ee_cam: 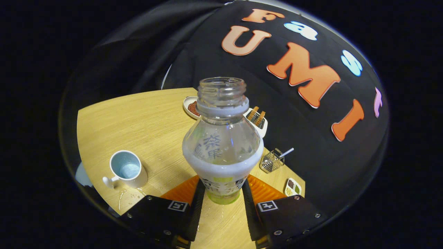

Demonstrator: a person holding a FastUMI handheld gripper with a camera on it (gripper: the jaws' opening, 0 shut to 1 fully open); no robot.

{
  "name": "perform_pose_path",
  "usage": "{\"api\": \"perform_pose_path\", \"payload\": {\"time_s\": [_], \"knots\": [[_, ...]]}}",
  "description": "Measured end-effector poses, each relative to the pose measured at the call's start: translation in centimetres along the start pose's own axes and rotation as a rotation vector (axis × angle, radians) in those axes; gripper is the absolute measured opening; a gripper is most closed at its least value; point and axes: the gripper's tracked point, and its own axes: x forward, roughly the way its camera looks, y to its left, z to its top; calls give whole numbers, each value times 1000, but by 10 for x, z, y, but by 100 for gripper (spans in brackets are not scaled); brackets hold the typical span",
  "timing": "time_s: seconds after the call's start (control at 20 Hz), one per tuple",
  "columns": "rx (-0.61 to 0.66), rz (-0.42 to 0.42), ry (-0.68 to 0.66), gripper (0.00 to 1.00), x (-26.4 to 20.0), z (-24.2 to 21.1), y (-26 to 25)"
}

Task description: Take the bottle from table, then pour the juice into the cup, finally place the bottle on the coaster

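The gripper (pixel 223 204) is clamped on the bottle (pixel 222 138), one black finger pressing each side of its lower body, and the bottle stands nearly upright between them, raised above the table (pixel 145 117). The bottle's cap is off and its open mouth points up and away from the fingers. Its clear upper part looks mostly empty, with a pale band of liquid or label lower down; how much juice remains is hard to tell.

Off to the left of the fingers, apart from the bottle, the cup (pixel 126 169) sits on the table with its handle turned toward the gripper; pale liquid shows inside it, and small wet drops glisten on the wood just beside it. That suggests the pouring is probably done or nearly so, and the step in hand is carrying the bottle toward the coaster.

The next move calls for finding the coaster, keeping the bottle level, and lowering it squarely before the fingers part.

Beyond the bottle lie small snack dishes (pixel 258 119) and a wire holder (pixel 273 160).
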Motion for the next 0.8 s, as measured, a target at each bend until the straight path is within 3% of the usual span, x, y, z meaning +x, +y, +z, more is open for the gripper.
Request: {"api": "perform_pose_path", "payload": {"time_s": [0.3,0.8], "knots": [[268,33,-2,58,25,-19,-18],[465,59,58,59,91,-46,-23]]}}
